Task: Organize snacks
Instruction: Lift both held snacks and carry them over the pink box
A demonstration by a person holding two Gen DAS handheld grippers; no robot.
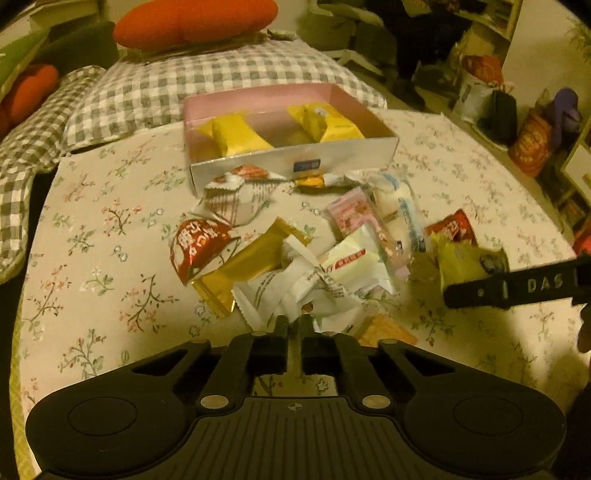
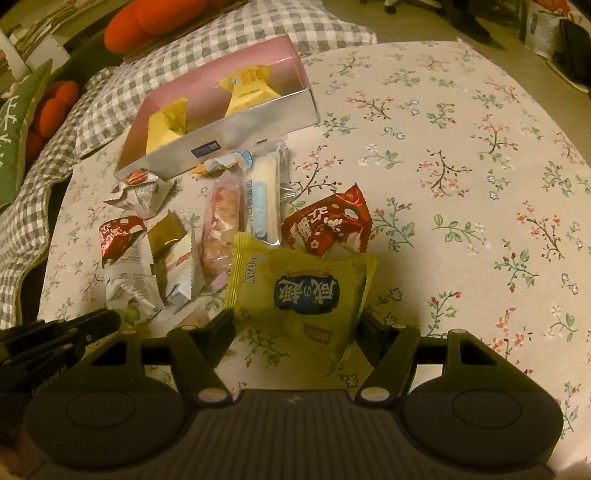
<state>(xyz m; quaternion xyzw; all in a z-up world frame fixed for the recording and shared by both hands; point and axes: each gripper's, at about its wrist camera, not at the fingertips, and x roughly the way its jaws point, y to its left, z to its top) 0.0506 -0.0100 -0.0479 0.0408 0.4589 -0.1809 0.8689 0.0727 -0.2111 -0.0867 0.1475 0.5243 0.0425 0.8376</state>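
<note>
A pink-lined silver box (image 1: 295, 166) holds several yellow packets (image 1: 236, 134) on a floral cloth. A heap of loose wrapped snacks (image 1: 295, 258) lies in front of it. My left gripper (image 1: 294, 323) is shut and empty at the near edge of the heap. My right gripper (image 2: 295, 321) is shut on a yellow-green snack packet (image 2: 299, 291), held just above the cloth to the right of the heap. That packet (image 1: 465, 266) and a right finger (image 1: 517, 288) also show in the left wrist view. The box (image 2: 221, 144) appears tilted left in the right wrist view.
A red packet (image 2: 328, 225) lies just beyond the held packet. Checked pillows (image 1: 207, 81) and orange cushions (image 1: 195, 22) lie behind the box. Bags and clutter (image 1: 532, 144) stand on the floor at the right. Bare floral cloth (image 2: 461, 184) extends to the right.
</note>
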